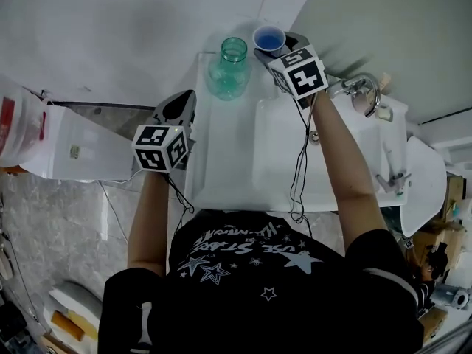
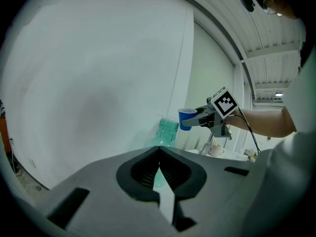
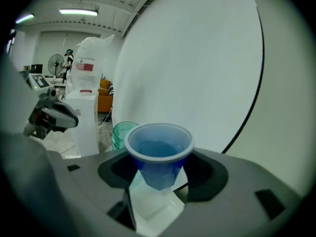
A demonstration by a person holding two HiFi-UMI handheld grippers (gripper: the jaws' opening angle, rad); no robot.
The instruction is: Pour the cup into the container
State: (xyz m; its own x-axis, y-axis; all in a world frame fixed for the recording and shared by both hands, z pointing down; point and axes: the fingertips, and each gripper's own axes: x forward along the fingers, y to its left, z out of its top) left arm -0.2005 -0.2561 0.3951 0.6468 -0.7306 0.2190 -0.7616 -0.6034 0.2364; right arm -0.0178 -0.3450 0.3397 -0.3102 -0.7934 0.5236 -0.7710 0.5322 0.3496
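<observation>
The right claw is clenched on the blue cup, which stands upright between its jaws with liquid inside (the level shows below the rim). The cup is held just right of the green jar, beside the jar's open mouth and not over it. The jar stands on the white worktop, at the far edge. The left claw hovers left of the jar and nearer the person, jaws closed tip to tip with nothing between them, pointing towards the jar.
</observation>
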